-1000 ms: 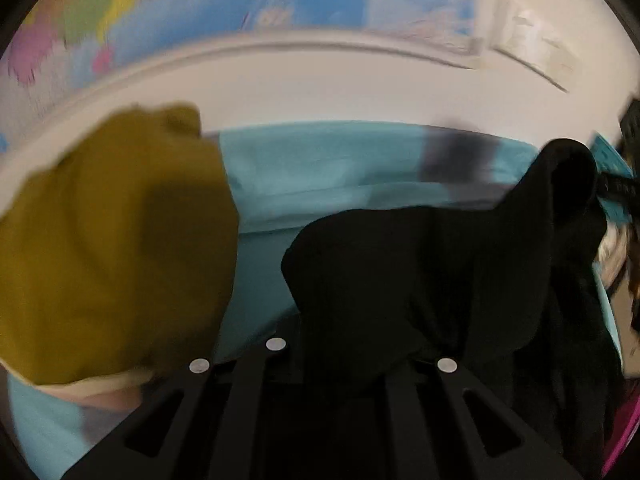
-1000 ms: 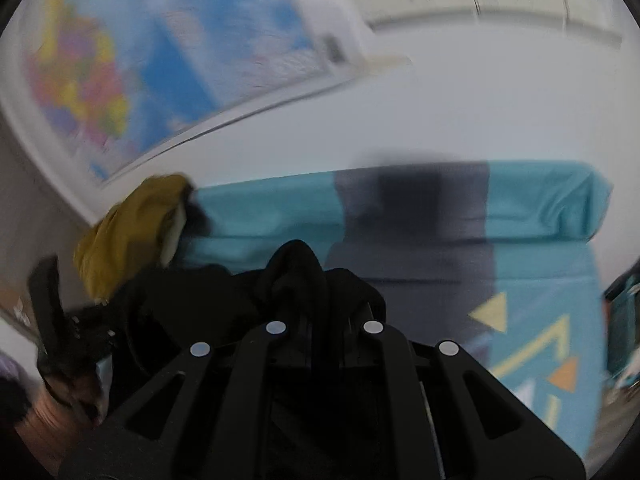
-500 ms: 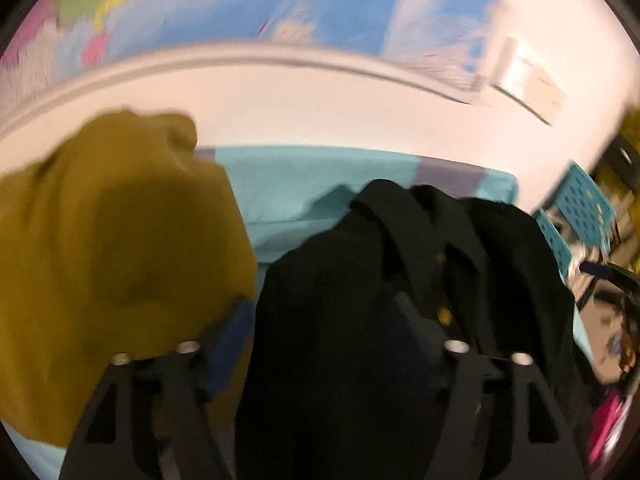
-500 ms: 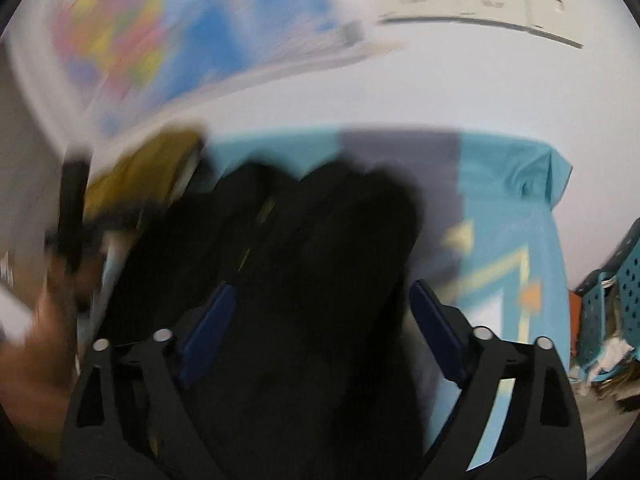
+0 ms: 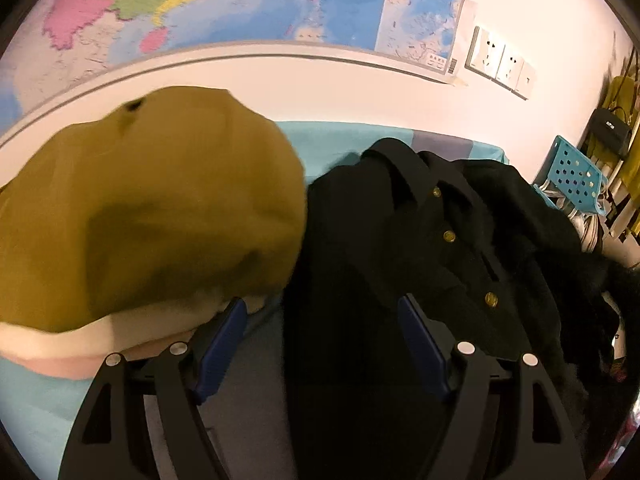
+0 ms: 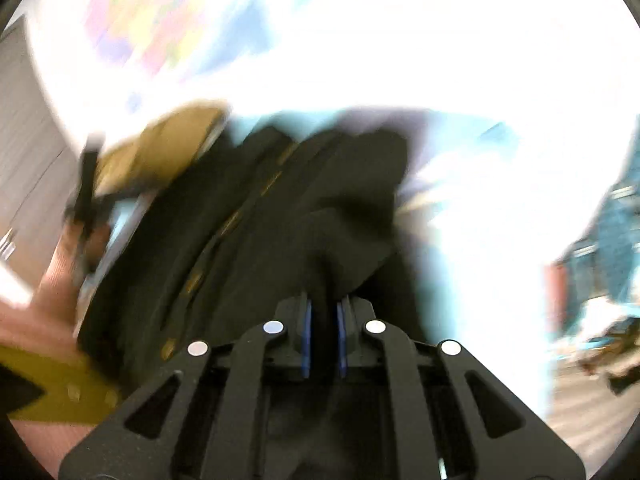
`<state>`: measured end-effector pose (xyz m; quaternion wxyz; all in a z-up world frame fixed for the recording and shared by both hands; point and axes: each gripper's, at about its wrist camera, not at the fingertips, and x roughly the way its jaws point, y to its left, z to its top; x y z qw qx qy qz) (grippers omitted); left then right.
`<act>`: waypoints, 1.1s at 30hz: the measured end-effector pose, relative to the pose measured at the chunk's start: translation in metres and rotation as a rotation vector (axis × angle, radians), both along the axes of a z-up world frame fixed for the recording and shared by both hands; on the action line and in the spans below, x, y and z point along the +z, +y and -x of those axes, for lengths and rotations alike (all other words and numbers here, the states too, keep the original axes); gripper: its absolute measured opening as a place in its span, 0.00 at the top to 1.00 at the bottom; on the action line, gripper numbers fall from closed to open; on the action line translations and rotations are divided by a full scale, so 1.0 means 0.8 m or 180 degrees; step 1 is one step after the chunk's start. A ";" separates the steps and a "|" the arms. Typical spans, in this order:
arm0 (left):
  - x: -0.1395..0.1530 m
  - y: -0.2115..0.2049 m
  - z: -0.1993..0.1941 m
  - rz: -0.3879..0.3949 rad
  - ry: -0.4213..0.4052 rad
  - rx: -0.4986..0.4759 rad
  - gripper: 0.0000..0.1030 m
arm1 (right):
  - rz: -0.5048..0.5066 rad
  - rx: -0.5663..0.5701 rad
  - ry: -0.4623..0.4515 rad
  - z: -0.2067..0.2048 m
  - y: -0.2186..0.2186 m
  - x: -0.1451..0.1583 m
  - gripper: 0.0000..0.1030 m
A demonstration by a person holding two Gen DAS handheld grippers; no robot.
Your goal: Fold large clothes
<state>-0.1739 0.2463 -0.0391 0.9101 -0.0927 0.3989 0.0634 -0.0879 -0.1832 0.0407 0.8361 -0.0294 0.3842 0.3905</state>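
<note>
The left hand-held gripper (image 5: 320,344) stands wide apart over the black buttoned coat (image 5: 400,248), whose left edge lies just beside the mustard garment (image 5: 152,208) at nine o'clock. The right hand-held gripper (image 6: 322,336) is closing, its blue pads (image 6: 306,336) pinching a black fold, with bare teal surface (image 5: 344,140) at twelve o'clock.

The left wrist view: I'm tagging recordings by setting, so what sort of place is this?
Probably a room in a home or a study. A large coloured wall map hangs above white wall sockets, and a black buttoned jacket lies on a turquoise cloth.
</note>
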 end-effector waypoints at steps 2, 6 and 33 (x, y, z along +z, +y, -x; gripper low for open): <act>0.001 0.005 0.014 -0.0026 -0.0050 -0.0004 0.27 | 0.0028 -0.0395 -0.0230 -0.032 -0.039 0.028 0.91; -0.010 0.015 0.045 0.0095 -0.0036 -0.0148 0.24 | 0.0176 -0.0960 -0.0023 -0.094 -0.091 -0.004 0.91; 0.083 -0.004 0.122 -0.1669 0.0034 0.0320 0.80 | -0.0183 -0.1019 0.0175 -0.059 -0.085 -0.093 0.35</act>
